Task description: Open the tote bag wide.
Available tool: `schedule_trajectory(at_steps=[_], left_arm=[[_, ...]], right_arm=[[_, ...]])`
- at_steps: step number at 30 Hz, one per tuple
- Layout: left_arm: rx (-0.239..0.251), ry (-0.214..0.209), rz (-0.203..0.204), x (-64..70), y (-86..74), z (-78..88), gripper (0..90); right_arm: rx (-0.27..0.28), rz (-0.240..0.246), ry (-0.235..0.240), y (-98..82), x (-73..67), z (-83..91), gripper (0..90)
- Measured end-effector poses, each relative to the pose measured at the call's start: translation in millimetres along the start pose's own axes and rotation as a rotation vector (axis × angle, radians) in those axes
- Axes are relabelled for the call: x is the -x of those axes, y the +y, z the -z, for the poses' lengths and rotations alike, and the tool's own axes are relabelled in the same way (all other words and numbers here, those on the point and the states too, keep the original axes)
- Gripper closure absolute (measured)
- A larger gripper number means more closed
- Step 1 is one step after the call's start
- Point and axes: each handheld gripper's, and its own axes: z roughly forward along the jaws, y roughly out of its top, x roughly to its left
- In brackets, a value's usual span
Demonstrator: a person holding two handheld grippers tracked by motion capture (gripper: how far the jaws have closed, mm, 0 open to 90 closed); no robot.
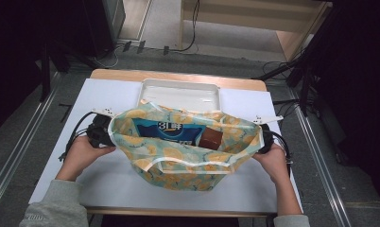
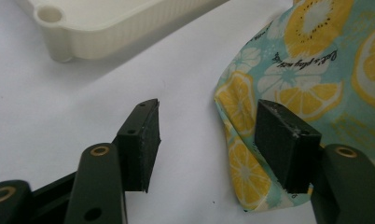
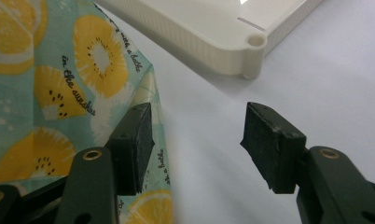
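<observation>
Both tongs, left tongs [image 2: 206, 140] and right tongs [image 3: 197, 144], stand apart at mid-frame edges of the fruit-print bag [image 1: 178, 156]; next, likely, pinching its rim.

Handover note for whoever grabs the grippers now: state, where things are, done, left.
Left gripper: open, jaws either side of the left edge of the teal fruit-print fabric bag, no grip yet.
Right gripper: open at the bag's right edge, one jaw against the fabric.
Bag sits open at table centre; inside, a blue printed packet and a brown packet.
White plastic tray behind the bag, nothing visible in it.
Done: bag mouth spread.
Left, probably: grip both edges, then handle the contents.
</observation>
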Motion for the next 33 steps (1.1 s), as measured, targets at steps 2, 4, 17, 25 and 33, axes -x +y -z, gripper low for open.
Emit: schedule_trajectory(at_steps=[2, 4, 17, 25, 33], left_arm=[[0.002, -0.001, -0.003, -0.8, 0.0, 0.2, 38.8], [0.003, 0.003, -0.004, -0.7, -0.1, 0.6, 38.1], [0.003, 0.003, -0.015, -3.3, 0.9, 1.2, 35.9], [0.014, -0.002, -0.015, -3.7, 2.6, 3.5, 36.1], [0.011, 0.004, -0.019, -1.2, 0.3, 6.2, 37.1]], right_arm=[[-0.004, 0.008, 0.005, 0.7, -1.0, -0.2, 43.9], [-0.008, 0.007, 0.01, 1.7, -2.4, 0.0, 45.4], [0.004, -0.027, 0.041, 8.1, -1.3, 0.1, 46.3], [0.002, -0.013, 0.04, 11.4, -2.3, -0.1, 47.5], [0.021, -0.007, 0.043, 14.3, -6.1, 4.5, 47.5]])
